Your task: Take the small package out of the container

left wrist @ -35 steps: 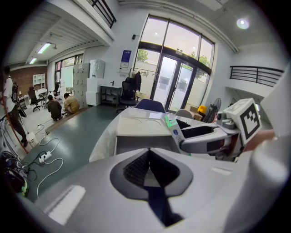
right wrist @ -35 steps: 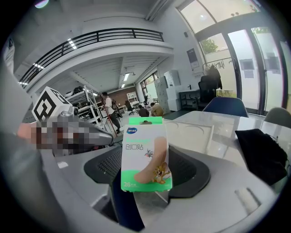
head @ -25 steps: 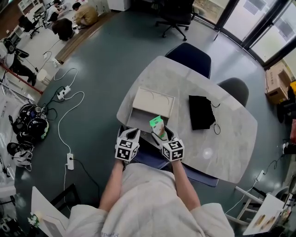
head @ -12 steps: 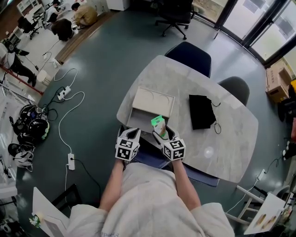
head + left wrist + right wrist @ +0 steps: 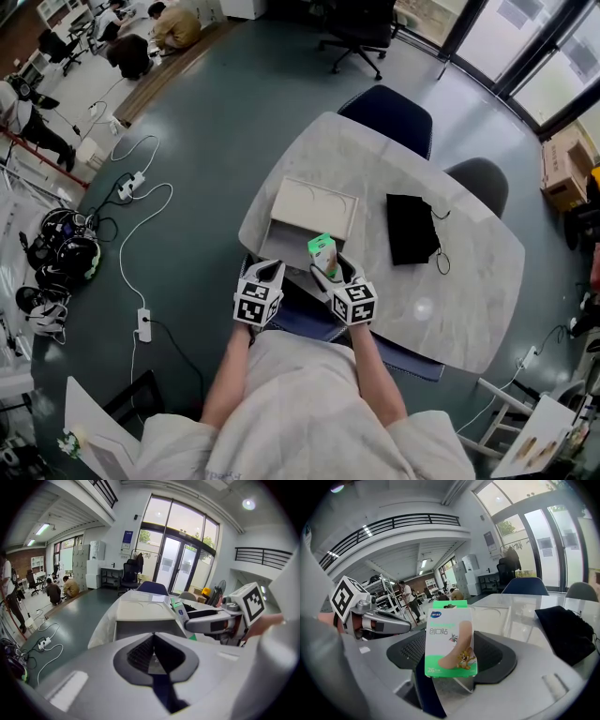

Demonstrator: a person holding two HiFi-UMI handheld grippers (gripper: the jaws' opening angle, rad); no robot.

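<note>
The table (image 5: pixel 469 281) is a pale marbled top. The container (image 5: pixel 314 208), a shallow beige box, sits toward its near-left edge, and a black pouch (image 5: pixel 412 228) lies well apart to the right. My left hand-held gripper (image 5: pixel 269 274) hovers by the container's near wall, its jaws pressed together on nothing. My right hand-held gripper (image 5: pixel 330 272) is just beside it, clamped on the lower part of the small package (image 5: pixel 451 639). That is a green-and-white plaster box standing upright, long axis vertical and printed face toward my camera. From above, the package (image 5: pixel 323 255) looks to be raised over the container's near-right edge rather than resting inside. I judge it to be already out, or nearly so. Bare table lies to the right, between the container and the pouch, so my right hand, the only one holding it, should carry it that way.
</note>
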